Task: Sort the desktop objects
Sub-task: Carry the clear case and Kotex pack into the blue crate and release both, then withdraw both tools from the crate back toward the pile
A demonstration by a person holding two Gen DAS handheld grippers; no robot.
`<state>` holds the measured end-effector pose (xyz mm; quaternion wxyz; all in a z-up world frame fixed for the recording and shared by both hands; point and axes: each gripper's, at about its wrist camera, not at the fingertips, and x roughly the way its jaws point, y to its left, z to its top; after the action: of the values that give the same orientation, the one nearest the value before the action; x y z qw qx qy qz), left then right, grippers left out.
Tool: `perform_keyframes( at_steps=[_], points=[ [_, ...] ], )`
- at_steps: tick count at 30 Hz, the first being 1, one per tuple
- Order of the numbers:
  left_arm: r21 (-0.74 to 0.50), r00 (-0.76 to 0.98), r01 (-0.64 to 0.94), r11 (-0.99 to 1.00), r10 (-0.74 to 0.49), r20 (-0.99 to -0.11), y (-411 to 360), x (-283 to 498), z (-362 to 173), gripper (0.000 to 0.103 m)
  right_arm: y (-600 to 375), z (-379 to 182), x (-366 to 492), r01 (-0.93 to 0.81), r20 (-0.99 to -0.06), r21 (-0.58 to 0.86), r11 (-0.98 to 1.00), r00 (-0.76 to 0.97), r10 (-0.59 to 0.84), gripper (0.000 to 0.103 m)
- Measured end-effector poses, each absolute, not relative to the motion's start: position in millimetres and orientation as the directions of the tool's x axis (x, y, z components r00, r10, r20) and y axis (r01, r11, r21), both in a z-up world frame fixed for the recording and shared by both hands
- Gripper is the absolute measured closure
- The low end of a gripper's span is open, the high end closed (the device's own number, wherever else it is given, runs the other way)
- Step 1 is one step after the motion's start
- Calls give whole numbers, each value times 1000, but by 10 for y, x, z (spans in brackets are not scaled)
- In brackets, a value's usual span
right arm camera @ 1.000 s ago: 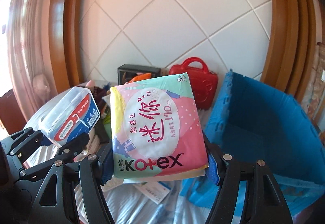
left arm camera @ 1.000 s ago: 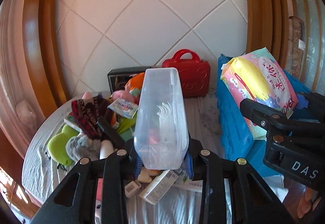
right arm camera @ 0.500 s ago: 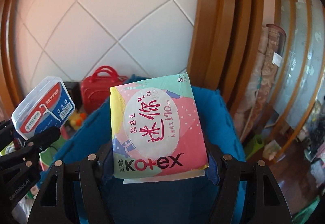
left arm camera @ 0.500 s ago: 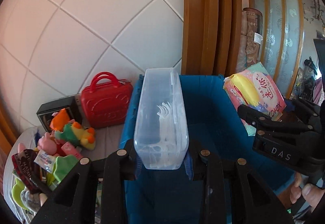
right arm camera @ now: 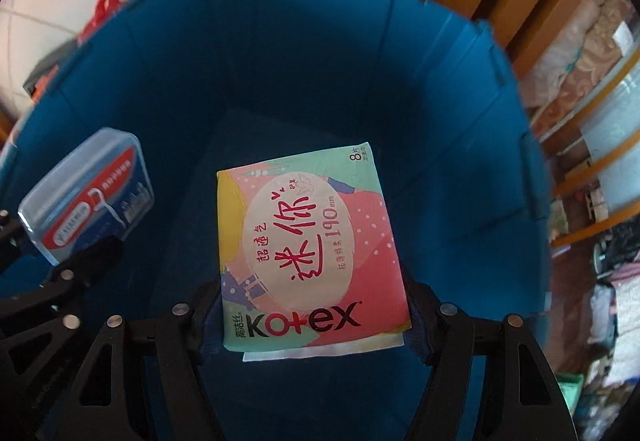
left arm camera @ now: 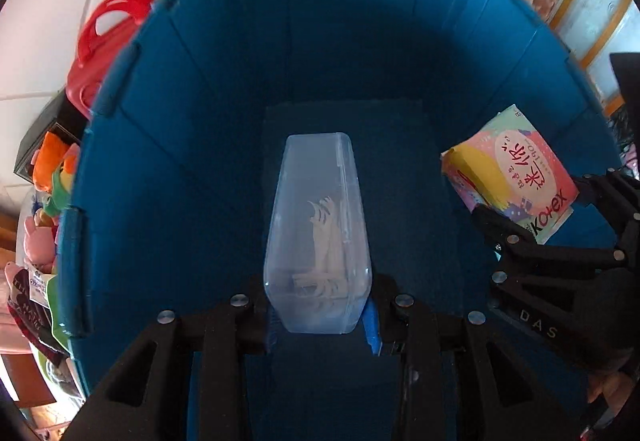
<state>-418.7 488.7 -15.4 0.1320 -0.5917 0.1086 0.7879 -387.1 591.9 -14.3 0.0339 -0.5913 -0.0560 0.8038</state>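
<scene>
- Clear plastic floss-pick box [left arm camera: 318, 237] pinched at its near end by left gripper [left arm camera: 320, 315]; long body sticking out toward 12 o'clock over blue bin [left arm camera: 224, 81] floor.
- Soft, glossy Kotex pad pack [right arm camera: 310, 251] clamped at lower edge by right gripper [right arm camera: 314, 325]; seen in left view at 3 o'clock [left arm camera: 510, 177].
- Both loads inside bin walls, apparently above the floor; height above it not readable.
- Risk: slick box held only at its end, likely to pivot or slip and land on edge if let go from high up.
- Risk: pad pack squashy; white flap under it could snag a pad on release.
- Risk: grippers close together, box at 9 o'clock in right view [right arm camera: 86, 197]; opening together could knock one load into the other.
- Hidden: contact pads behind both loads; bin floor under them.
- Cut off: red case [left arm camera: 108, 41] and plush toys [left arm camera: 52, 177] at 9–10 o'clock behind bin rim; remaining desk clutter mostly out of sight.
</scene>
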Motion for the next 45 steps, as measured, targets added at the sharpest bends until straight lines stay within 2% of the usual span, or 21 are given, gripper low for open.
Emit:
perform_keyframes(
  at_steps=[5, 11, 12, 13, 15, 18, 20, 22, 23, 26, 34, 40, 45],
  points=[
    [42, -125, -347, -937, 2, -992, 4947, -4252, -712, 71, 5946, -888, -3893, 73, -989, -129, -989, -88, 123, 32],
    [37, -6, -377, -926, -38, -999, 5039, -4204, -1135, 67, 5854, -1247, -3793, 164, -989, -144, -976, 14, 148, 32],
    [33, -3, -382, -924, -35, -999, 5036, -4186, -1162, 59, 5840, -1282, -3772, 173, -989, -139, -975, 23, 146, 32],
    [26, 3, -387, -922, -29, -1000, 5049, -4171, -1186, 44, 5829, -1316, -3752, 181, -989, -138, -974, 30, 145, 32],
    [8, 20, -396, -918, -17, -1000, 5060, -4150, -1229, 23, 5822, -1384, -3717, 187, -987, -141, -972, 45, 152, 31],
    [30, 7, -404, -914, -36, -999, 5119, -4174, -1221, 23, 5824, -1433, -3667, 197, -985, -147, -969, 58, 162, 27],
    [38, -2, -399, -916, -40, -999, 5120, -4145, -1204, 23, 5824, -1419, -3637, 200, -984, -155, -967, 59, 170, 17],
    [45, -11, -393, -919, -45, -999, 5128, -4149, -1177, 23, 5856, -1381, -3665, 199, -982, -166, -966, 55, 180, 3],
    [49, -18, -391, -919, -46, -999, 5056, -4274, -1139, 23, 5851, -1359, -3644, 200, -982, -167, -966, 53, 181, 2],
    [54, -62, -390, -919, -32, -998, 4965, -4270, -1007, 23, 5806, -1226, -3579, 205, -986, -150, -967, 39, 161, 1],
    [53, -222, -408, -911, 43, -974, 4788, -3946, -230, 23, 5596, -508, -3514, 276, -991, -112, -955, -100, 87, 1],
    [56, -374, -405, -913, 109, -921, 4389, -3584, 313, 23, 5532, 74, -3224, 329, -969, -102, -939, -248, 19, 1],
    [48, -499, -319, -947, 124, -857, 3782, -3281, 712, 23, 5407, 456, -2980, 376, -923, -94, -922, -379, -60, 0]
  ],
)
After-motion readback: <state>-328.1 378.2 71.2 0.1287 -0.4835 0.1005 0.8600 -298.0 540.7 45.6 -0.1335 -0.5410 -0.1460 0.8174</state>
